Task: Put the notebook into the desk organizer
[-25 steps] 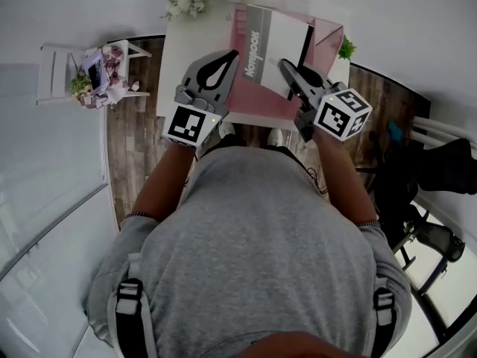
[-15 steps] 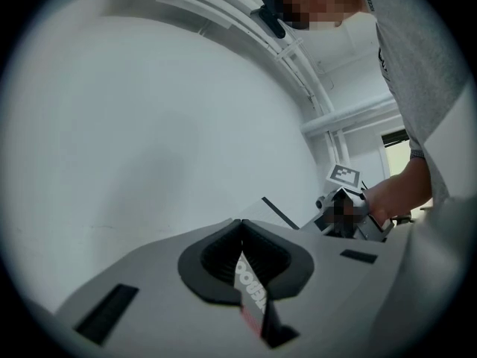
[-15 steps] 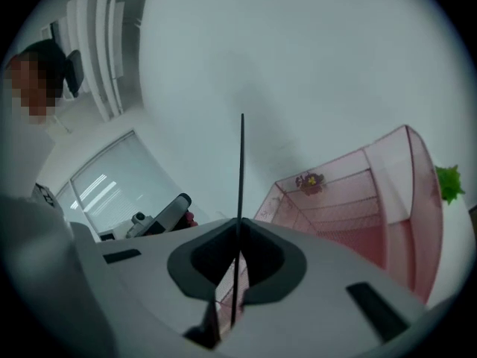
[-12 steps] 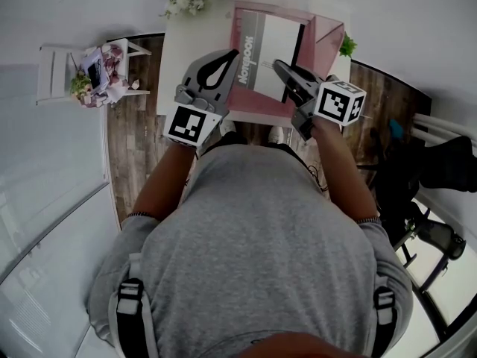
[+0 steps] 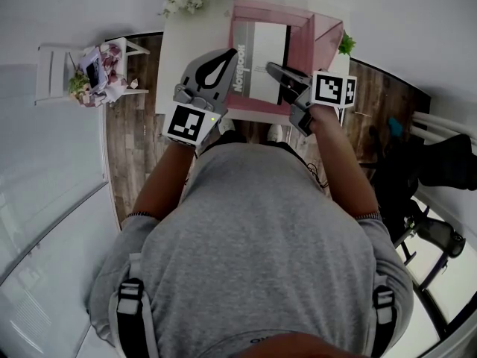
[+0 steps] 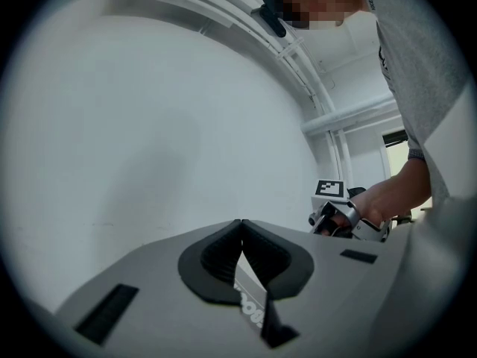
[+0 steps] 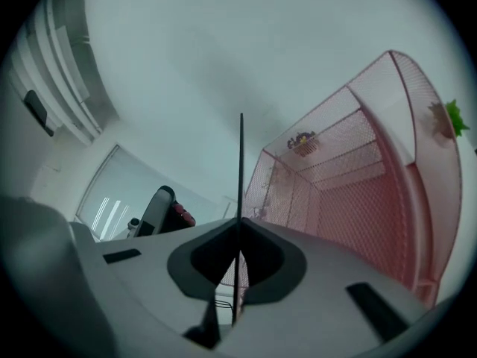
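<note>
Roughly halfway on this one, judging by how things sit. Got the notebook (image 5: 259, 54) pinched from both sides. Left claw (image 5: 234, 52) squeezed shut on its left edge, with a bit of printed cover showing between the pads in the left gripper view. Right claw (image 5: 270, 68) squeezed shut on the opposite edge, seen in the right gripper view as just a thin dark line running straight up from the tips. No gap at either set of jaws.

So: held up between the two claws, right at the pink mesh desk organizer (image 5: 328, 34). From the right claw, mesh walls just ahead and off to the right. Can't tell from the head view whether the far edge is inside the rim yet or only hovering over it. Looks maybe partly in, but no promises.

Left to do, at a guess: line up with a slot, lower all the way down, then open both claws and back out. Worth watching the mesh rim for a snag on the way in.

White table (image 5: 186, 51) under the organizer, and some flowers (image 5: 184, 0) beyond the left claw's tips, well apart from the action.
</note>
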`<state>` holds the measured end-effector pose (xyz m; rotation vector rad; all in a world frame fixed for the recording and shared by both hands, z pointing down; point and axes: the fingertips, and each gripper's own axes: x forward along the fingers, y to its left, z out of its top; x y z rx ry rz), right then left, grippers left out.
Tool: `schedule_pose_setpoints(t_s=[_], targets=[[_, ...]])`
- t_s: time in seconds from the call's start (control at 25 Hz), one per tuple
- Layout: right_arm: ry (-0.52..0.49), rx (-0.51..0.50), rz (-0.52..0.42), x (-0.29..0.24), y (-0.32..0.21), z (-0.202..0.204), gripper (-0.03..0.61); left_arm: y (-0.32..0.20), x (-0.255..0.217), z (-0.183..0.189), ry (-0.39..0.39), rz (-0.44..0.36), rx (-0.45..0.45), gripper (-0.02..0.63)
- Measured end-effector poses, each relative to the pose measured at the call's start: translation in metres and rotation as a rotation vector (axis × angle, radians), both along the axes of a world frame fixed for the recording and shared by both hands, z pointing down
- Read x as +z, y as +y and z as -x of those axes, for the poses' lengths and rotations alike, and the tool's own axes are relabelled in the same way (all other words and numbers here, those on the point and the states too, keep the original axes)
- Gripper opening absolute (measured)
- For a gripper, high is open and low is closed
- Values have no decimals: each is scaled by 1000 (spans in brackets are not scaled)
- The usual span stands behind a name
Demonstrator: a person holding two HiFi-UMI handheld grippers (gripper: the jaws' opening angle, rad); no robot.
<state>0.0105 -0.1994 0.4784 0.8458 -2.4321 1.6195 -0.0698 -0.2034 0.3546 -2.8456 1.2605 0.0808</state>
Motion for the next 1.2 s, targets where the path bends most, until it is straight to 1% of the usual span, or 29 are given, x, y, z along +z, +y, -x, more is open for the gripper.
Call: schedule_pose_setpoints(t_s=[0.24,0.44,0.68,0.76,0.84,0.92,1.2], targets=[[-3,5,49,10,-3,2,17,3,-1,-3,1,-4,3,20],[32,42,89,27,-9,0,15,3,1,-2,5,-3,3,20],[99,59,64,34,-13,-1,12,3,1,1,3,-4,1,20],[133,66,55,37,-13,-1,37,3,0,1,9,-2,0,20],[178,66,36,39,-13,-1,75,4,-1,2,13,1,0,20],[227,59,9,41,-13,0,92,5,-1,3,17,-1,0,20],[462,-3,-135,46,-10,1,162,7,0,5,11,-8,4,20]])
